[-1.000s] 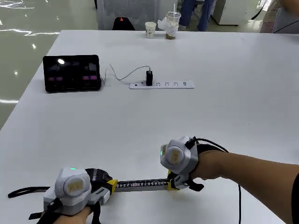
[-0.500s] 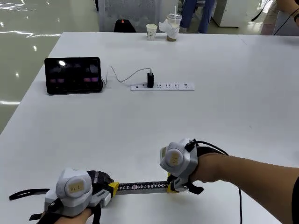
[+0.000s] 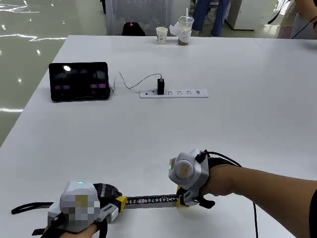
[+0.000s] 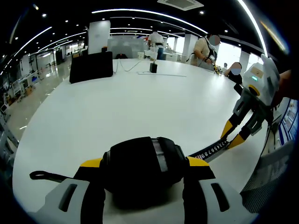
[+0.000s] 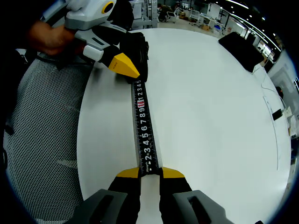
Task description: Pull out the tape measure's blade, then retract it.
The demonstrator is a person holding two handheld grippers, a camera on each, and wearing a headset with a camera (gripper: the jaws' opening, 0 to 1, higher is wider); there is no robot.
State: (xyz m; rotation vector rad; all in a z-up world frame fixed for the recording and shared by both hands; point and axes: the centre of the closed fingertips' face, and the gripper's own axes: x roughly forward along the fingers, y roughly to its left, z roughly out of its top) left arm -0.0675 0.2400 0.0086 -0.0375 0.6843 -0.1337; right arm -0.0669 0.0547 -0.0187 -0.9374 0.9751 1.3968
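Jaws over hidden tip of blade

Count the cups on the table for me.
2. A paper cup and a clear cup with a straw stand side by side at the table's far edge, the paper cup on the left in the head view. None looks hidden.

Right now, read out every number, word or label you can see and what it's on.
"2 3 4 5 6 7 8 9" on the tape measure blade, rising from the right gripper.
Red mark after the 9: blurred.
Tablet screen, paper cup: too small to read.
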